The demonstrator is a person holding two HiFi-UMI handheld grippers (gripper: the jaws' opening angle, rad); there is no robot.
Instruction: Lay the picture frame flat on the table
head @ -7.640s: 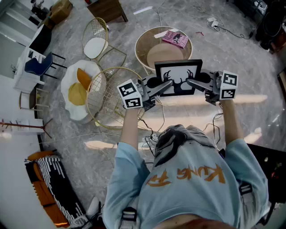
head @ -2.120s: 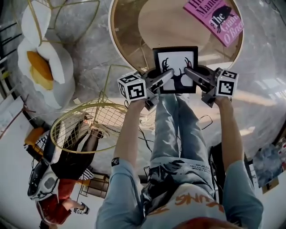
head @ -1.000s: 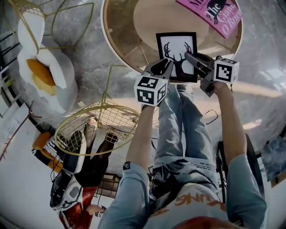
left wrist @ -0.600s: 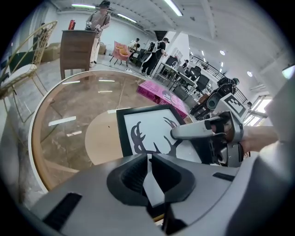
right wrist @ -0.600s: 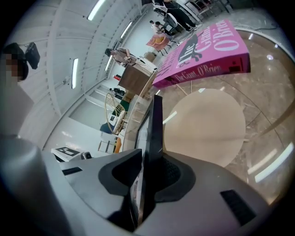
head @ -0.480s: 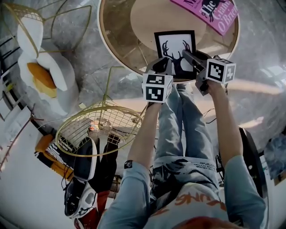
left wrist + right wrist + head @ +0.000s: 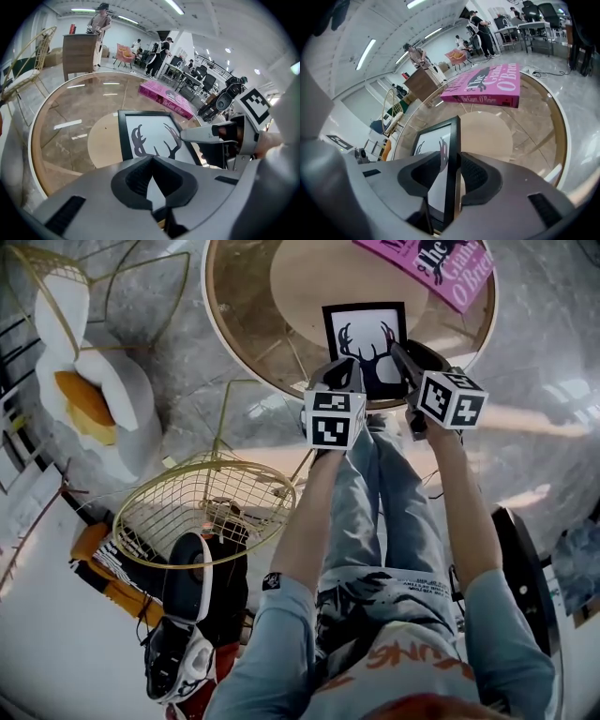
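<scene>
Picture frame (image 7: 364, 334): flat on tabletop (image 7: 253, 315), 6 o'clock rim.
Left gripper (image 7: 152, 159): clenched, empty.
Right gripper (image 7: 451, 159): jaws opening around frame's edge.
Risk: pulling back askew may drag frame off rim.

The pink book (image 7: 487, 84) carries "The Giant O'Brien" in dark letters on its cover, and the title repeats along its spine. Orange letters on the person's shirt (image 7: 403, 657) read "KUNG", seen upside down.
</scene>
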